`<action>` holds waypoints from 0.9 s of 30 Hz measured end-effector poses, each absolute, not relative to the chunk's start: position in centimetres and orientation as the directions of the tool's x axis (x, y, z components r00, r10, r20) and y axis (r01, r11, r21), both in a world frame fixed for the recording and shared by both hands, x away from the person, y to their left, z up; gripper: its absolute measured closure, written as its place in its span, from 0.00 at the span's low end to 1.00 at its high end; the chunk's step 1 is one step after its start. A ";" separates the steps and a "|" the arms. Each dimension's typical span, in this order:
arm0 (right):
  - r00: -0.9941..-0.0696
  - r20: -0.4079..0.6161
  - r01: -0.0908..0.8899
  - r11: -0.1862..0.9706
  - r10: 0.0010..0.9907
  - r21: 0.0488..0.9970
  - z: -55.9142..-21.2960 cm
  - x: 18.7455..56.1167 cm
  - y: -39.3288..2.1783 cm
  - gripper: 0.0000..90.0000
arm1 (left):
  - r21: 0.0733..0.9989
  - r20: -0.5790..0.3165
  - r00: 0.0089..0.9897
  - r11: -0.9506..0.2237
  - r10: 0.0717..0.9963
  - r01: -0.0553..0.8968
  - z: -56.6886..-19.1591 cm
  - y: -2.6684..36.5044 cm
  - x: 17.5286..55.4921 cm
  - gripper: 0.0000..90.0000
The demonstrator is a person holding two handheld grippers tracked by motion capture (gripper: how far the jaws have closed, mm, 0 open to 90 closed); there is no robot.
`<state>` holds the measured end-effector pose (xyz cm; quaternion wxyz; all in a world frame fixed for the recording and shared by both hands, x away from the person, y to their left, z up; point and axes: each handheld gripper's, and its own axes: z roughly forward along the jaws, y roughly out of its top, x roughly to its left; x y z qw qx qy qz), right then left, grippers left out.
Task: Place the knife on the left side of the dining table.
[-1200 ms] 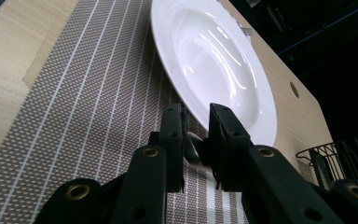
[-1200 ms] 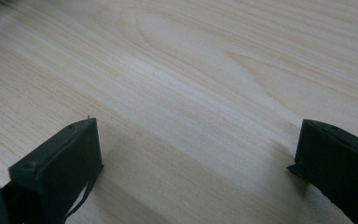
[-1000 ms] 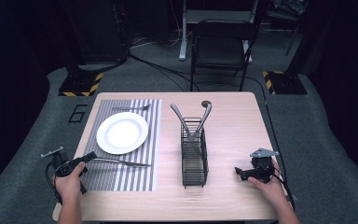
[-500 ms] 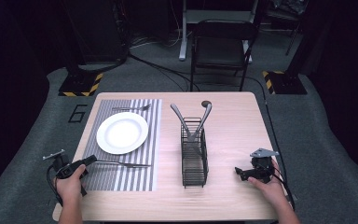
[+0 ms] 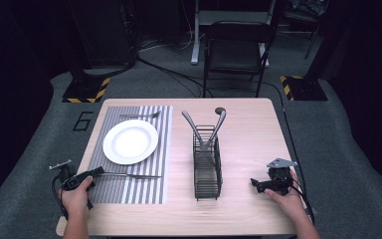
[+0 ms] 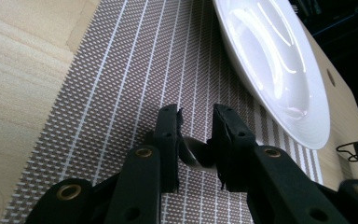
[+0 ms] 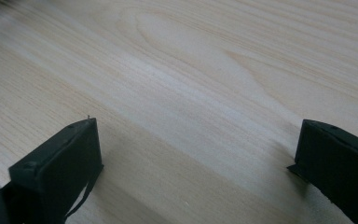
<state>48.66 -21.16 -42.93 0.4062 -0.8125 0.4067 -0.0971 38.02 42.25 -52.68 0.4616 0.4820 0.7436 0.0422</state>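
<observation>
One knife [image 5: 132,175] | lengthwise across placemat [image 5: 144,149], tip toward rack | left gripper [image 5: 97,172] loosening round handle

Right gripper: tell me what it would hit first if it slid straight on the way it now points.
Probably the black wire caddy. The right gripper lies low on the table, jaws wide open, pointing left across bare wood toward the caddy's near end; depth is hard to judge, so it might pass just in front.

The wire caddy [image 5: 207,164] stands mid-worktop [image 5: 248,129], its two tall utensils [image 5: 205,127] leaning above it — a barrier between the halves. Right of it the wood lies bare. On the left, the plate [image 5: 130,141] crowds the placemat [image 5: 129,191], with a knife [image 5: 132,175] just beside its near rim.
</observation>
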 end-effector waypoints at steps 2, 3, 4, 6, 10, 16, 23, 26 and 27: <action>0.655 -0.169 -0.580 -0.346 -0.737 -0.737 -42.9 48.7 -21.1 0.00 | 0.506 -0.638 -0.111 0.523 0.762 0.686 -52.8 42.3 38.1 0.79; 0.656 -0.170 -0.580 -0.348 -0.735 -0.737 -42.9 48.7 -21.1 0.00 | 0.510 -0.630 -0.099 0.506 0.771 0.696 -52.8 42.4 38.0 0.79; 0.653 -0.170 -0.581 -0.345 -0.738 -0.738 -42.9 48.7 -21.1 0.00 | 0.508 -0.636 -0.109 0.521 0.764 0.686 -52.8 42.3 38.1 0.79; 0.656 -0.170 -0.580 -0.348 -0.735 -0.737 -42.9 48.7 -21.1 0.00 | 0.512 -0.633 -0.104 0.517 0.767 0.686 -52.8 42.3 38.0 0.78; 0.652 -0.173 -0.582 -0.341 -0.738 -0.739 -42.9 48.6 -21.2 0.00 | 0.528 -0.621 -0.095 0.505 0.778 0.683 -52.7 42.2 38.0 0.75; 0.654 -0.170 -0.580 -0.346 -0.737 -0.737 -42.9 48.7 -21.1 0.00 | 0.532 -0.606 -0.093 0.490 0.790 0.691 -52.5 42.1 37.9 0.72; 0.654 -0.170 -0.580 -0.345 -0.737 -0.738 -42.9 48.7 -21.1 0.00 | 0.574 -0.555 -0.082 0.453 0.828 0.682 -52.0 41.9 37.9 0.69; 0.654 -0.169 -0.580 -0.346 -0.737 -0.737 -42.9 48.7 -21.1 0.00 | 0.578 -0.561 -0.080 0.459 0.824 0.674 -51.8 42.0 37.7 0.69; 0.654 -0.170 -0.580 -0.345 -0.737 -0.738 -42.9 48.7 -21.1 0.00 | 0.581 -0.558 -0.080 0.457 0.826 0.674 -51.8 42.1 37.7 0.69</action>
